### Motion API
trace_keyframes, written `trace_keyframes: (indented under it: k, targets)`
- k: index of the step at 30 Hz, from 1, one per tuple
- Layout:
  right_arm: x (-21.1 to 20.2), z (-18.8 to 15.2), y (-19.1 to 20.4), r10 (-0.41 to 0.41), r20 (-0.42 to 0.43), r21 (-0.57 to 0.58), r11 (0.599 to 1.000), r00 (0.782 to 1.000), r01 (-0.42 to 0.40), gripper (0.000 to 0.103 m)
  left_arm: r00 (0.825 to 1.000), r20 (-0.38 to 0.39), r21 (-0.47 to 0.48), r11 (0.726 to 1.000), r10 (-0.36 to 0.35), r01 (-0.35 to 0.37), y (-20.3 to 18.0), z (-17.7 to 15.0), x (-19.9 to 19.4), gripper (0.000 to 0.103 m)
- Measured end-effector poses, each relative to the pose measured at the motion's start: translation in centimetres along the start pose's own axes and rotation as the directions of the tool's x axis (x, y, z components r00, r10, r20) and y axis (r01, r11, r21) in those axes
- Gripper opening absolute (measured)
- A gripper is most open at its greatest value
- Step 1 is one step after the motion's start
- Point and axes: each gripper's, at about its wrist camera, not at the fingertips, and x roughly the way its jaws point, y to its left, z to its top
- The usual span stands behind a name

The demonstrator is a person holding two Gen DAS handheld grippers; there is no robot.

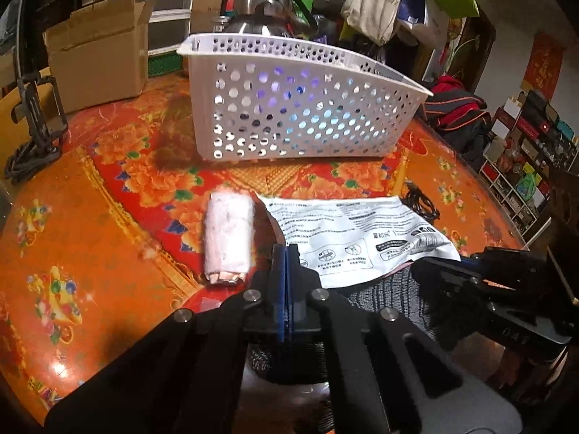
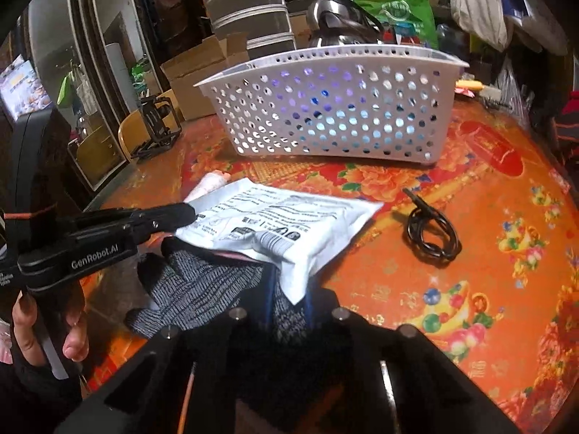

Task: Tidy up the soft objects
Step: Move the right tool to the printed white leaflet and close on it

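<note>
A grey knit glove [image 2: 202,285] lies at the table's near edge, partly under a white printed packet [image 2: 289,217]. My right gripper [image 2: 289,311] is shut on the glove's cuff, with the packet's near corner hanging over its fingers. My left gripper [image 1: 286,253] is shut, blue pads together, on the packet's left edge; in the right wrist view its tip [image 2: 188,213] meets that edge. A rolled pink-white cloth [image 1: 228,238] lies just left of the packet. The white perforated basket [image 1: 289,115] stands behind, with blue things showing through its holes.
A coiled black cable [image 2: 430,231] lies right of the packet. A cardboard box [image 1: 97,54] and a black frame stand [image 1: 36,123] sit at the table's left, and a steel kettle [image 1: 264,11] stands behind the basket. A hand [image 2: 72,332] holds the left gripper.
</note>
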Motion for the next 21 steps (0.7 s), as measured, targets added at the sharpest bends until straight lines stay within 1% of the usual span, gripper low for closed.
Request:
trace_keyframes:
  k: [2,5,6,8,9,10,13,15,16,18,21]
  targets:
    - [-0.3,0.1,0.3,-0.004,0.009,-0.008,1.000,1.000,0.004,0.011,1.000,0.004,0.005,1.000,-0.004,0.004,0.0,0.0,-0.2,0.000]
    - [-0.4,0.2,0.1,0.004,0.009,-0.002,1.000,1.000,-0.004,0.011,1.000,-0.011,0.004,1.000,-0.007,0.007,0.1,-0.1,0.2,0.000]
    - [-0.3,0.2,0.0,0.009,0.006,0.002,1.000,1.000,-0.009,0.013,1.000,-0.018,0.000,1.000,-0.012,0.012,0.2,-0.2,0.4,0.000]
    - [0.2,0.0,-0.5,0.027,-0.022,0.030,0.999,0.999,-0.026,0.014,1.000,-0.026,-0.005,1.000,-0.013,0.013,0.4,-0.5,0.7,0.000]
    - [0.4,-0.1,-1.1,0.047,-0.027,0.063,0.997,0.999,-0.046,0.019,0.999,-0.031,-0.011,1.000,-0.016,0.016,0.5,-0.5,0.9,0.000]
    - [0.5,-0.3,-1.6,0.071,-0.029,0.091,0.994,0.997,-0.068,0.020,0.999,-0.035,-0.014,1.000,-0.019,0.019,0.6,-0.5,1.0,0.000]
    - [0.2,-0.5,-2.3,0.079,-0.017,0.122,0.990,0.997,-0.077,0.026,0.999,-0.040,-0.015,1.000,-0.020,0.020,0.8,-0.4,1.3,0.000]
    - [-0.3,-0.3,-2.5,0.094,-0.002,0.130,0.987,0.996,-0.093,0.038,0.999,-0.043,-0.011,1.000,-0.019,0.019,0.7,-0.4,1.5,0.000]
    - [-0.5,-0.2,-2.5,0.096,0.005,0.134,0.986,0.995,-0.096,0.040,0.999,-0.044,-0.009,1.000,-0.019,0.018,0.7,-0.4,1.5,0.000]
    - [-0.5,0.2,-2.7,0.113,0.012,0.142,0.983,0.994,-0.114,0.041,0.998,-0.052,0.001,1.000,-0.019,0.019,0.5,-0.5,1.7,0.000]
    - [0.0,0.6,-2.7,0.108,0.006,0.147,0.983,0.994,-0.108,0.040,0.998,-0.061,0.015,1.000,-0.012,0.013,0.2,-0.6,2.0,0.000]
